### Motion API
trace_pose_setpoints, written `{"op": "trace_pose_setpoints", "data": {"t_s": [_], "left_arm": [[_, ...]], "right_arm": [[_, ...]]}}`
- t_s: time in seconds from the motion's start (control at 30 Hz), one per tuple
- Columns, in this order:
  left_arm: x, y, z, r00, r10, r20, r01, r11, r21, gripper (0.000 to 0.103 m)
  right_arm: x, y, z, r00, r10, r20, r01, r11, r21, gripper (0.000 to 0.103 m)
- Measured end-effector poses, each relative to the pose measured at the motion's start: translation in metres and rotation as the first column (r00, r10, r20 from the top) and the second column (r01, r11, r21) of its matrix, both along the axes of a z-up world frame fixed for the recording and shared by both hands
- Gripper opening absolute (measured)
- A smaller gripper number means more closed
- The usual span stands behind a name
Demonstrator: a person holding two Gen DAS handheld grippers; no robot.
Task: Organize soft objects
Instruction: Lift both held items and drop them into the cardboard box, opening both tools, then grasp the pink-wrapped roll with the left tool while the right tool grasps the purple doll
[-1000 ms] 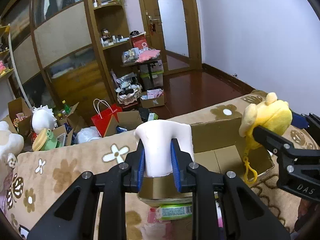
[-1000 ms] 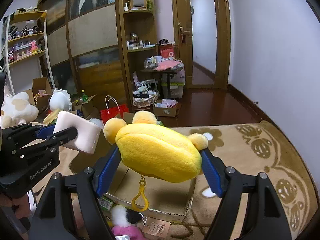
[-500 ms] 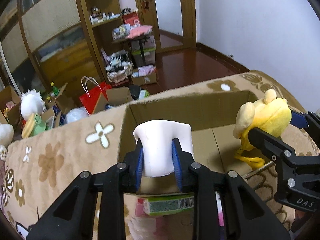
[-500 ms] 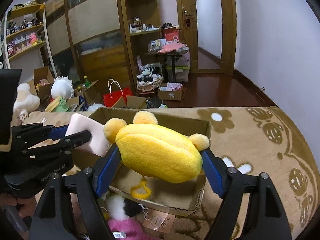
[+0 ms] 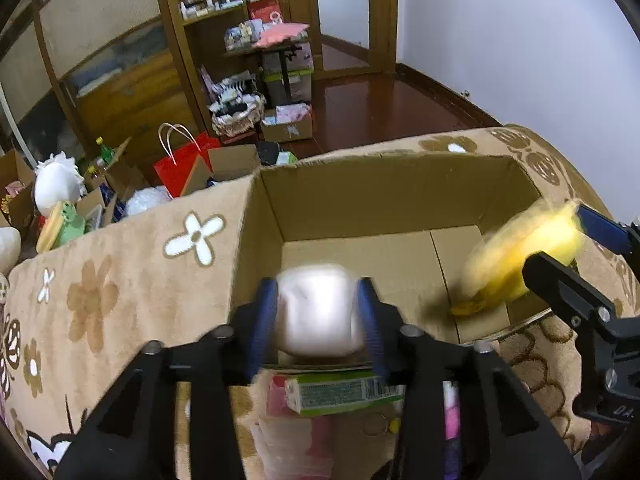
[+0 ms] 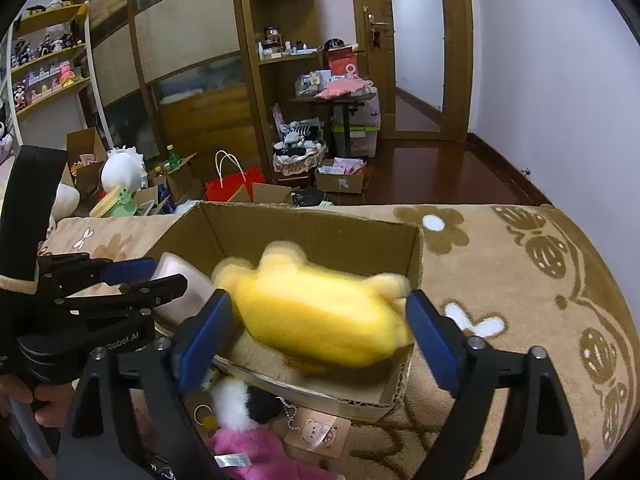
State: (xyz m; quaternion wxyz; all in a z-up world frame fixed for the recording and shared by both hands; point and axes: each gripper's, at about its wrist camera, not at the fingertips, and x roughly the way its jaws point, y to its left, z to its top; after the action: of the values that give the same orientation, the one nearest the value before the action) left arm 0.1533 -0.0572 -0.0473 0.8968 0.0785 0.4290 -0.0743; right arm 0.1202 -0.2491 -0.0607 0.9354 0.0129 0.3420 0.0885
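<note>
An open cardboard box [image 5: 380, 200] [image 6: 320, 236] lies on a beige flowered blanket. Over its near left corner, my left gripper [image 5: 318, 320] [image 6: 160, 276] has its jaws opening. A white soft block [image 5: 320, 308] [image 6: 188, 280] sits blurred between its blue pads, slipping down into the box. At the box's right side my right gripper [image 6: 320, 332] [image 5: 568, 248] is opening wide. The yellow plush [image 6: 320, 312] [image 5: 516, 256] is blurred between its pads with a gap at the right pad, low inside the box.
In front of the box lie a green packet [image 5: 340, 390], a pink plush [image 6: 248, 448], a black-and-white plush [image 6: 240, 396] and a bear tag [image 6: 316, 432]. The blanket [image 5: 120, 280] spreads left and right. Beyond it are a red bag [image 5: 180, 160], cartons and shelves.
Both grippers sank from above the box rim to inside its opening. Their jaws have widened, and the white block and yellow plush, gripped sharply before, now blur and sit lower.
</note>
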Motion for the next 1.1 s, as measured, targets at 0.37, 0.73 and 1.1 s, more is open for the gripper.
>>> {"op": "trace_pose_setpoints", "data": {"t_s": [0.37, 0.73, 1.1], "left_arm": [[-0.017, 0.012, 0.023, 1.0, 0.004, 0.031, -0.004, 1.0, -0.001, 0.083], [-0.067, 0.028, 0.047, 0.999, -0.009, 0.042, 0.006, 0.998, 0.068, 0.098], [-0.067, 0.046, 0.023, 0.993, 0.039, -0.115, -0.032, 0.998, 0.06, 0.099]], "right_arm": [[-0.023, -0.011, 0.022, 0.998, -0.049, 0.03, 0.048, 0.998, 0.041, 0.103], [-0.065, -0.007, 0.037, 0.997, -0.061, 0.042, 0.059, 0.997, 0.045, 0.103], [-0.084, 0.005, 0.025, 0.999, -0.026, -0.018, 0.027, 0.999, 0.047, 0.103]]}}
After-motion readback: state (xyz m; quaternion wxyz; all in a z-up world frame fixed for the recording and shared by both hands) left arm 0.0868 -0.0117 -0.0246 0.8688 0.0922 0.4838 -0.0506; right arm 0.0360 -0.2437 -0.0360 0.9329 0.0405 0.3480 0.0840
